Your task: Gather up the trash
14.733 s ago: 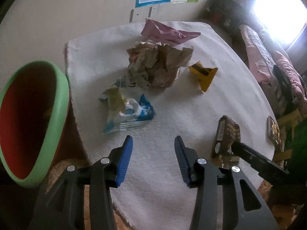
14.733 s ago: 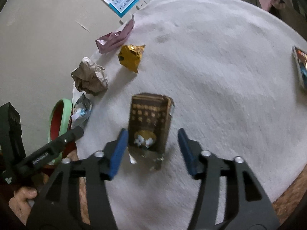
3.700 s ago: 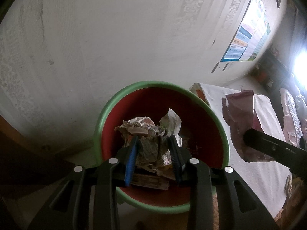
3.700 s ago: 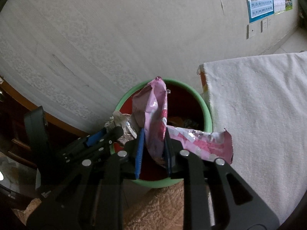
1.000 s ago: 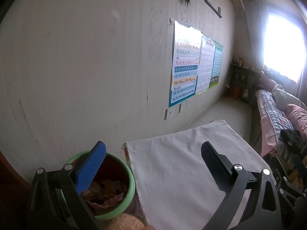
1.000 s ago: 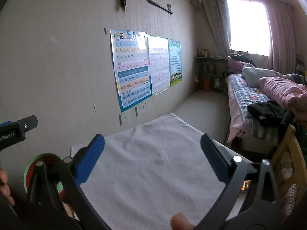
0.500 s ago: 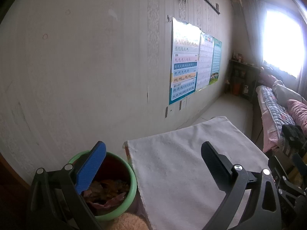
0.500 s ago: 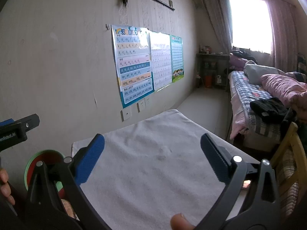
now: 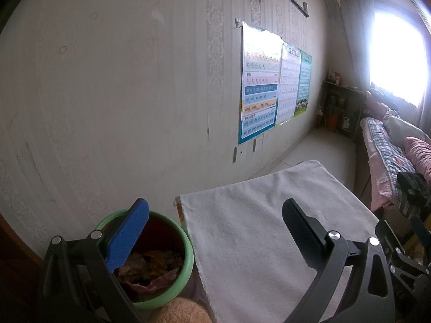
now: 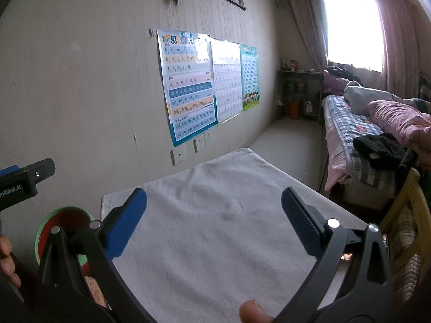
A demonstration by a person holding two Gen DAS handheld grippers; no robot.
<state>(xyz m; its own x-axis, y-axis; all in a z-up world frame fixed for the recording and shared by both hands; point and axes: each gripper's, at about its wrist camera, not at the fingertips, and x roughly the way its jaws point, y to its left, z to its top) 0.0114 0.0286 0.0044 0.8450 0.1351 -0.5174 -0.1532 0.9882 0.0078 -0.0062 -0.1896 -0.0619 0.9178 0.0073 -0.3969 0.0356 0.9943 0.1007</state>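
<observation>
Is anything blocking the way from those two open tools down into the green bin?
Nothing visible does. The green bin stands open-topped beside the white cloth, wrappers already inside. The left tool and right tool are both open and hold nothing.

Table (image 9: 186, 215) covered by white towel (image 10: 215, 228); green bin (image 9: 186, 263) beside.

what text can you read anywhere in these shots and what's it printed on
"enRobot.AI", cut off at the frame edge, on the black body of the left claw, seen in the right wrist view.
"b p m f", "an en in un" and "ang eng ing ong" on the blue-bordered pinyin wall poster; its colourful title characters are too blurred to read.
The white grid chart and green-bordered chart are too small to read.
</observation>
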